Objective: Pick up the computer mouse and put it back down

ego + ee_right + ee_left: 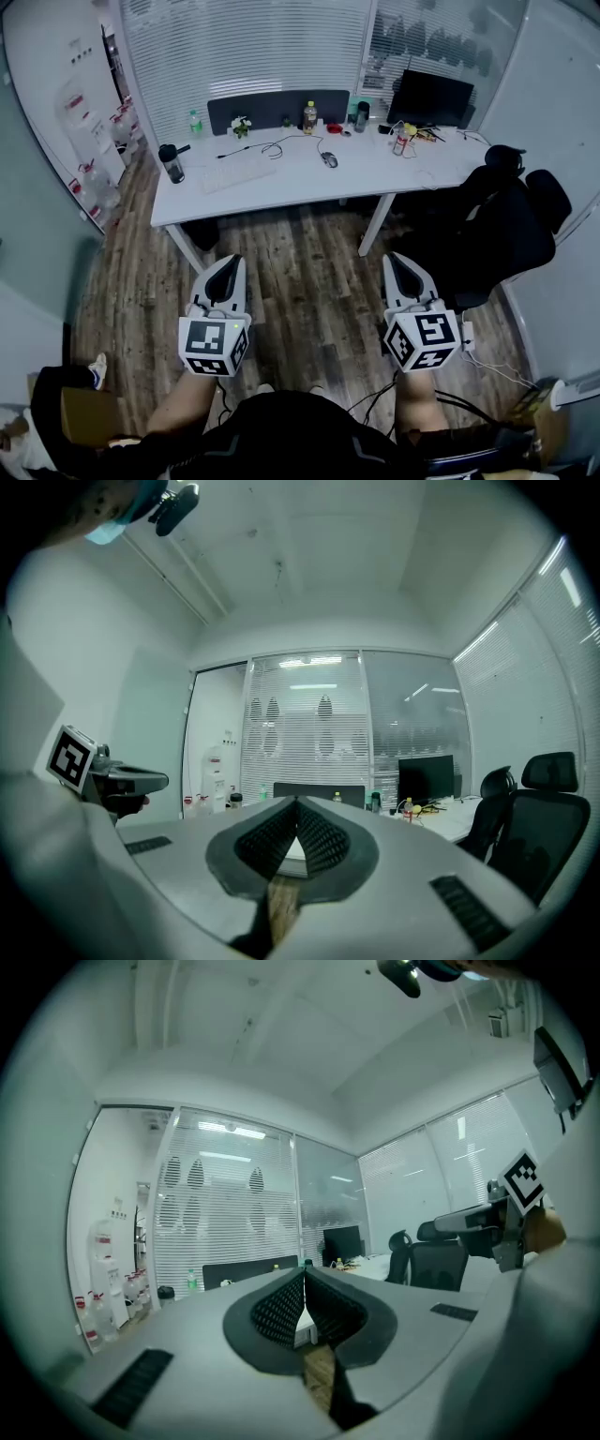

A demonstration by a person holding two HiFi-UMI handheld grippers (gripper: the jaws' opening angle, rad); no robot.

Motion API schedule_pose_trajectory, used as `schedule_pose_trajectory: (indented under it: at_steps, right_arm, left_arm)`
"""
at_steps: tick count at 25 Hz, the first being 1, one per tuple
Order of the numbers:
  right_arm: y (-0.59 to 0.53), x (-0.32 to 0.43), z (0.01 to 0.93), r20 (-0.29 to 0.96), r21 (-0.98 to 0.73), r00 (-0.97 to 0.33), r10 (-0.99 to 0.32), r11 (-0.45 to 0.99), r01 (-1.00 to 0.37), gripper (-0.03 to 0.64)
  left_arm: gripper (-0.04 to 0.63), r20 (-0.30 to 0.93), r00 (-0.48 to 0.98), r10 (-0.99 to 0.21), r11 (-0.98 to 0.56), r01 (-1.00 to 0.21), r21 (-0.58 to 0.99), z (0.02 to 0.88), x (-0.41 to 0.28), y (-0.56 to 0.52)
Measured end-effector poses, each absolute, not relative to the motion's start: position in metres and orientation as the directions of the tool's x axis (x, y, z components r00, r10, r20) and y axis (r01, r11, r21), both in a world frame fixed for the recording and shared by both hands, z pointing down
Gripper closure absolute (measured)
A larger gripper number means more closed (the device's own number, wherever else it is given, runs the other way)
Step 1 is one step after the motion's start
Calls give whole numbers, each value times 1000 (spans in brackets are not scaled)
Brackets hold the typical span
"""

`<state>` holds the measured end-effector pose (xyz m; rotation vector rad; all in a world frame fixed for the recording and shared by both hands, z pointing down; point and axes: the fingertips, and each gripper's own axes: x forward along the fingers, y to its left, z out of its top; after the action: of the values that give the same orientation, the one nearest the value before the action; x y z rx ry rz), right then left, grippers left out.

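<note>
Room: an office with a wood-plank floor (300, 272), closed white blinds (244, 47) along the far glass wall and large water bottles (98, 183) stacked at the left.

Surface: a long white desk (281, 192) was set before the blinds, with a dark divider panel (277, 111) along its back edge.

Items recorded on the desk:
- Computer mouse (329, 159), dark, lying flat near the middle of the tabletop, just right of the keyboard, with its cable (281, 142) looped toward the back.
- Keyboard (239, 172), white, left of centre.
- Black tumbler (172, 162) at the left end.
- Green bottle (195, 123) and yellow-labelled bottle (309, 117) by the divider.
- Dark flask (362, 116) beside the monitor (430, 97), which was dark.
- Small clutter at the right end, too small to be identified.

Two black office chairs (511, 216) were placed at the desk's right end.

Tools: the left gripper (232, 261) and the right gripper (396, 258) were held level over the floor, well apart from the desk and the mouse. On each, the ribbed pads were seen pressed together at the tips, with nothing held between them.
</note>
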<state>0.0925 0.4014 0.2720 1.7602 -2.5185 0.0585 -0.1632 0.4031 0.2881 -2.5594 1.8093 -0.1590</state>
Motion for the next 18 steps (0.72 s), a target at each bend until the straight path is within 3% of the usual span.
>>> schedule_pose_trajectory:
  at_steps: [5, 7, 8, 10, 15, 18]
  right_arm:
    - [399, 92, 271, 73, 1, -354, -932, 356, -935, 601]
    - [398, 88, 270, 66, 0, -377, -924, 378, -926, 540]
    - [397, 87, 269, 60, -3, -387, -920, 388, -922, 476]
    - [396, 90, 267, 45, -13, -394, -918, 394, -919, 376]
    - [391, 100, 268, 44, -22, -393, -918, 393, -919, 259]
    - [389, 104, 272, 52, -24, -394, -918, 393, -919, 218]
  left_arm:
    - [563, 106, 346, -932, -350, -936, -30, 292, -162, 400]
    - [560, 104, 321, -941, -327, -944, -42, 291, -165, 398]
    - [542, 101, 310, -945, -316, -947, -54, 290, -166, 398]
    - [422, 97, 319, -943, -326, -943, -65, 290, -164, 397]
    - [258, 96, 388, -916, -395, -917, -57, 290, -145, 398]
    - [236, 79, 408, -910, -411, -911, -35, 288, -138, 398]
